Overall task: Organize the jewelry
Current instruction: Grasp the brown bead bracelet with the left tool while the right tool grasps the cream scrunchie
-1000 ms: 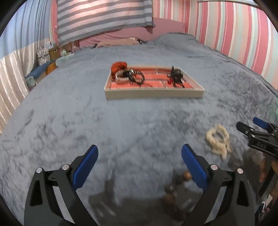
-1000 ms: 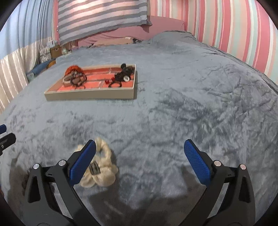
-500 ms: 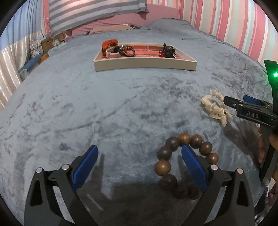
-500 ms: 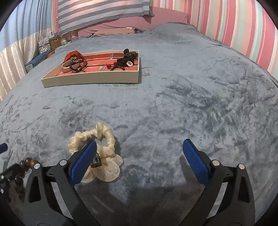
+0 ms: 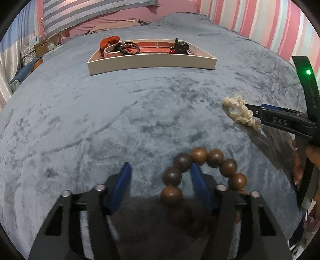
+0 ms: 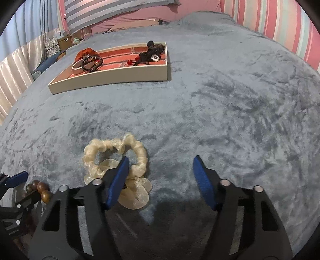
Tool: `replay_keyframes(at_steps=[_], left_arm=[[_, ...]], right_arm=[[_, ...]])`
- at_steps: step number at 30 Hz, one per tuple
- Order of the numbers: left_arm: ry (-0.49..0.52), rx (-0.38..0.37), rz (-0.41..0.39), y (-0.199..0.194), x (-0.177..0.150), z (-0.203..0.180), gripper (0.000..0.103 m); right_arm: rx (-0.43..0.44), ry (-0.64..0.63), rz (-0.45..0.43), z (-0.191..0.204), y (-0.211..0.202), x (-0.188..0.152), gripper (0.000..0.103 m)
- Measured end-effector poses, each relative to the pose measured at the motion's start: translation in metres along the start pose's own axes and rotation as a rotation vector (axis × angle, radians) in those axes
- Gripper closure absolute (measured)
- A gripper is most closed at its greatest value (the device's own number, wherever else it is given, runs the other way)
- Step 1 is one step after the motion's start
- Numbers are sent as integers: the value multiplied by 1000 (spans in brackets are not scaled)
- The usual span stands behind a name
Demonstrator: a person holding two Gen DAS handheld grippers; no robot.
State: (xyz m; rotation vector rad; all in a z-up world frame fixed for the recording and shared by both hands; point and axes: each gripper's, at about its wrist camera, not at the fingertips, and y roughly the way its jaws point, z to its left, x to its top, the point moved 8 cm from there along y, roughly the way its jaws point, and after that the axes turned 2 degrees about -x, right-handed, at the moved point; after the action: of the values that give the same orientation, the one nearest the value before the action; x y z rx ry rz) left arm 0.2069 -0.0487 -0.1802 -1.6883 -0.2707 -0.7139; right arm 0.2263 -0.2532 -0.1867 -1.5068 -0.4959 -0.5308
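A brown wooden bead bracelet (image 5: 202,172) lies on the grey blanket. My left gripper (image 5: 160,180) is open, low over it, with its right finger inside the bead loop. A cream scrunchie (image 6: 116,158) lies further right. My right gripper (image 6: 160,176) is open, its left finger over the scrunchie's near part. The scrunchie (image 5: 240,114) and the right gripper (image 5: 284,120) show in the left wrist view. The cream jewelry tray (image 5: 152,60) with a red lining sits at the far centre. It also shows in the right wrist view (image 6: 112,78).
The tray holds an orange scrunchie (image 5: 109,41), dark bracelets (image 5: 128,49) and black hair ties (image 5: 180,47). A striped pillow (image 5: 96,14) and pink bedding lie at the bed's head. Boxes and clutter (image 5: 40,48) stand at the far left. A striped wall rises on the right.
Both grippers have dropped lower and closer to the blanket, and their jaws have narrowed. The left one now straddles the bead bracelet's edge; the right one has reached the cream scrunchie.
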Motion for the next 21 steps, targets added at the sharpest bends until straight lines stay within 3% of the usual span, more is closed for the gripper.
replay_keyframes(at_steps=[5,7,10,15,21], left_arm=[[14,5,2,2,3,0,76],[21,6,3,2,4,0,78],[28,1,3,2,4,1,78],[26,-14,4,1,5,3,79],[19,-28,-9,-4,9,7,84]], right_arm=[[22,-27,26,8,6,-3,65],[34,-42,32,13,6,-3,78],[49,-66,39,20,8,-3,89],[26,-132,33,28,8,-2,94],[28,-120,-5,25,1,3,95]])
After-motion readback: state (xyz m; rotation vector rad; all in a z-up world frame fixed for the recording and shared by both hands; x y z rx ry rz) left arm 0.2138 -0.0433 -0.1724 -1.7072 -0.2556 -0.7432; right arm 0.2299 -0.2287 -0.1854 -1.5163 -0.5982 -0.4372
